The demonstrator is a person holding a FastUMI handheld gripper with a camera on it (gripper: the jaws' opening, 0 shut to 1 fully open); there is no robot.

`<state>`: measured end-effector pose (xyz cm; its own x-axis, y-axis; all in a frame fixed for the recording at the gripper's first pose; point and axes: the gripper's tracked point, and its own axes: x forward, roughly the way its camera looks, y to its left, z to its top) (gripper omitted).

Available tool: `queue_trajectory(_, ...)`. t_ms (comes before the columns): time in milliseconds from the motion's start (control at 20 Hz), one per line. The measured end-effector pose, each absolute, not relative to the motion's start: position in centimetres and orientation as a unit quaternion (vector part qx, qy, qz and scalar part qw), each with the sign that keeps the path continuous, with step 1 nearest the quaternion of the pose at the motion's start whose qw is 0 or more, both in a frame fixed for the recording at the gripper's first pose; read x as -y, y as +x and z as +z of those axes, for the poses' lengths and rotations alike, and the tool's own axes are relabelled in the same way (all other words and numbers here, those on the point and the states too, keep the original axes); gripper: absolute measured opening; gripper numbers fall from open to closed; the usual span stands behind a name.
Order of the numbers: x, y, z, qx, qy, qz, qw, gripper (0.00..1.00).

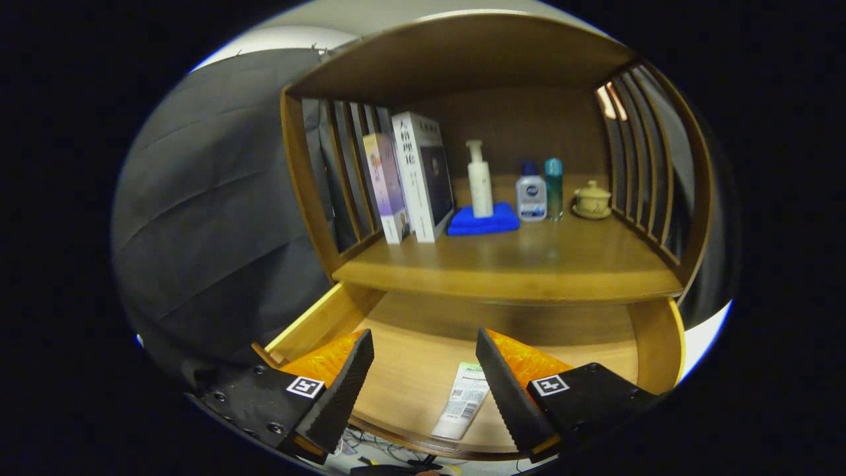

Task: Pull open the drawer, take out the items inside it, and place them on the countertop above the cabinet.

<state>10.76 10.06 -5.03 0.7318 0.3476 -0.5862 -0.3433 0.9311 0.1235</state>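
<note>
The gripper (423, 370) hangs over the pulled-out drawer (317, 324), fingers wide apart, holding nothing. A white tube (462, 401) lies on the drawer floor between them. Beyond, the countertop (529, 264) carries books (413, 178), bottles (532, 192) and a blue cloth (482, 221).

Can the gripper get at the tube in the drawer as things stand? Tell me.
Probably yes. The drawer is pulled open, the gripper is open above it, and the tube lies flat between the fingers with nothing on or around it.

Tube (462, 400) in open drawer (651, 344) below countertop (515, 268), between gripper (423, 383) fingers.
</note>
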Motion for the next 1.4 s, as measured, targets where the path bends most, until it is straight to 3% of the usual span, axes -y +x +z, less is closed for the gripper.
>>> queue_trajectory(500, -9.1, 11.4, -12.6, -0.529, 0.027, 0.161, 0.833, 0.98)
queue_trajectory(1100, -6.3, 10.9, -17.2, -0.605, -0.003, 0.128, 0.785, 0.98)
queue_trajectory(1200, -6.2, 10.3, -17.9, -0.623, -0.008, 0.126, 0.772, 0.91)
queue_trajectory(1350, -6.2, 10.1, -18.1, -0.626, -0.024, 0.127, 0.769, 0.9)
queue_trajectory(1400, -5.7, 10.3, -18.5, -0.619, -0.042, 0.125, 0.774, 0.82)
